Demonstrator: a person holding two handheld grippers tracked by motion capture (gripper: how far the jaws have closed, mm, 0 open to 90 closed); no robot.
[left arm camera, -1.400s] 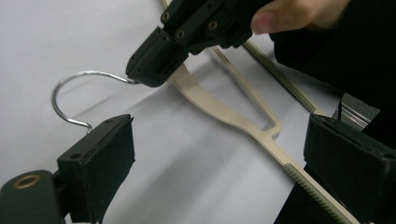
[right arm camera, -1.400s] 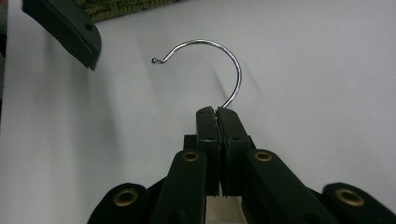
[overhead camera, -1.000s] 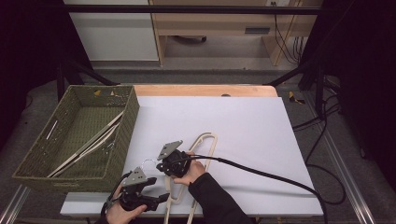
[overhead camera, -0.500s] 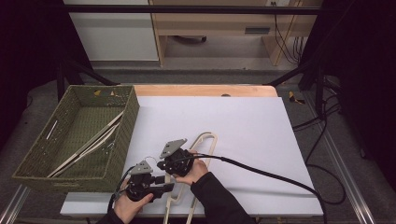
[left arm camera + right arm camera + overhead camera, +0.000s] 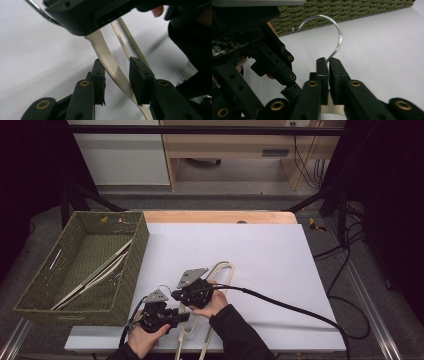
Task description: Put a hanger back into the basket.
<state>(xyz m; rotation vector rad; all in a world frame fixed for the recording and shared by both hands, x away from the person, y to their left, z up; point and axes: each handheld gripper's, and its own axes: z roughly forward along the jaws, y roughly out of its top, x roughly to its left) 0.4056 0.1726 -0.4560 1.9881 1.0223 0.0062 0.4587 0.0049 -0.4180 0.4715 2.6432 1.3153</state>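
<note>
Hanger [image 5: 215,285] hook pinched in right tongs [image 5: 327,65], arm between closing left tongs [image 5: 117,80].

Hanger [image 5: 220,285]: pale cream, smooth, matt, plastic or painted wood; material not certain. 1 bar carries a ribbed, finely ridged strip [image 5: 135,45]. Hook [image 5: 334,32]: bright polished metal wire, glossy. Basket [image 5: 127,270]: olive-green woven fibre, rough, matt. Table top [image 5: 280,255]: white, smooth, matt, paper-like sheet, with bare light wood at the far edge [image 5: 210,216]. Left gripper [image 5: 117,82] and right gripper [image 5: 328,72]: black matt plastic, brass-coloured metal rivets. Plates [image 5: 191,276] on top: grey, dull metal-like finish.
</note>
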